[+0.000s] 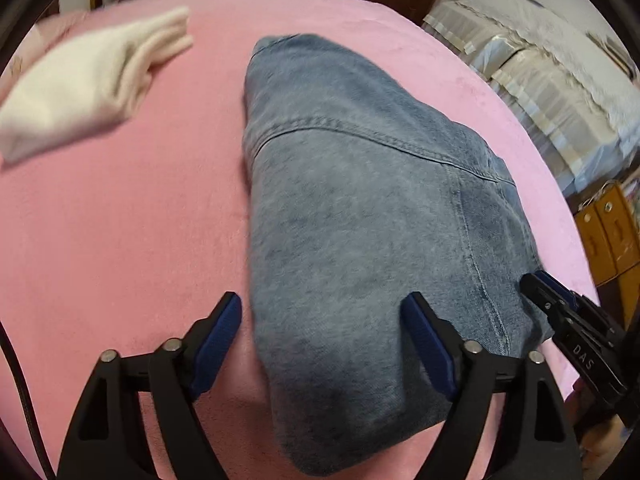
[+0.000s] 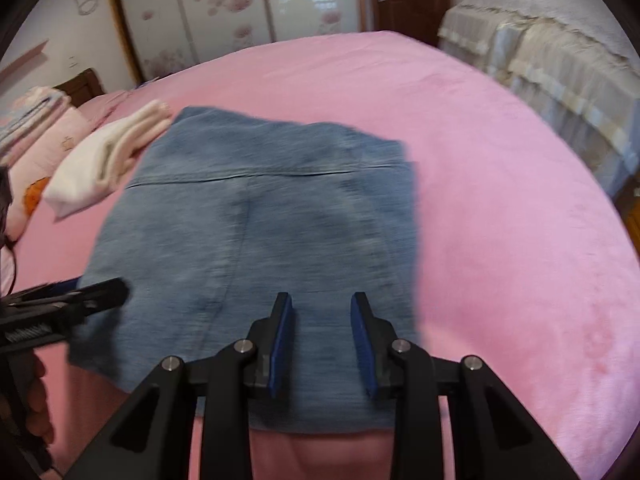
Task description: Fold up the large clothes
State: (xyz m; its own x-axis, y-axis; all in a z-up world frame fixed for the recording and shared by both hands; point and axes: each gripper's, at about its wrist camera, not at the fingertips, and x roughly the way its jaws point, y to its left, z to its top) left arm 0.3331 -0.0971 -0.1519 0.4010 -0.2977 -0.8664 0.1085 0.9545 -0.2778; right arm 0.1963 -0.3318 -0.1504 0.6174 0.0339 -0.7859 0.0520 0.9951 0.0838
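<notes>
Jaws of left gripper (image 1: pixel 326 320) and right gripper (image 2: pixel 322 312) apart, empty, over folded denim garment (image 2: pixel 260 240) on pink bed (image 2: pixel 500 200).

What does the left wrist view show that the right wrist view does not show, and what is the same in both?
Only the left wrist view: the yellow-brown cabinet at the right edge, and the right gripper seen from the side at the denim's edge.

Only the right wrist view: the floral wardrobe doors, the pink pillow with folded bedding on it, and the left gripper seen from the side.

Both: the folded denim garment on the pink blanket, the folded cream garment beside it, and the covered furniture beyond the bed.
</notes>
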